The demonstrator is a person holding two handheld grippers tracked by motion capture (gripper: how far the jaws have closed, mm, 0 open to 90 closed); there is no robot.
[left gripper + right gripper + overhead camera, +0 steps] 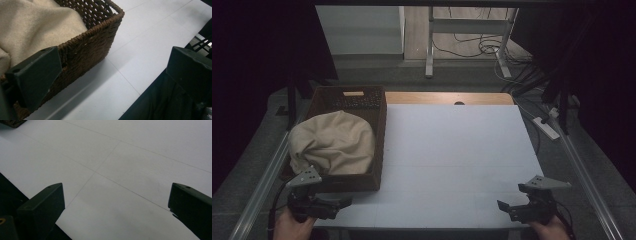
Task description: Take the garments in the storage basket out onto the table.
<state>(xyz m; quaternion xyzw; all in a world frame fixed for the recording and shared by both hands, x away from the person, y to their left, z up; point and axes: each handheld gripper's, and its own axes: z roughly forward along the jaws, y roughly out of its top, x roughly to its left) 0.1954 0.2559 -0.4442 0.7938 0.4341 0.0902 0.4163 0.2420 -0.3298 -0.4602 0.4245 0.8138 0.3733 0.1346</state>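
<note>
A dark brown woven basket [379, 120] stands at the left side of the white table [457, 150], with a beige cloth [334, 142] heaped inside it and bulging above the rim. In the left gripper view the basket wall [96, 42] and the cloth [30, 27] lie close ahead. My left gripper [343, 202] rests at the table's front left corner, just in front of the basket, open with nothing between its jaws [113, 75]. My right gripper [503, 206] sits near the front right edge, open over bare table [115, 202].
A wooden strip [447, 98] runs along the table's far edge. Beyond it stand a white desk frame [432, 45] and loose cables [484, 47] on the floor. Metal rails [584, 175] flank the table on both sides. A power strip [546, 127] lies at the right.
</note>
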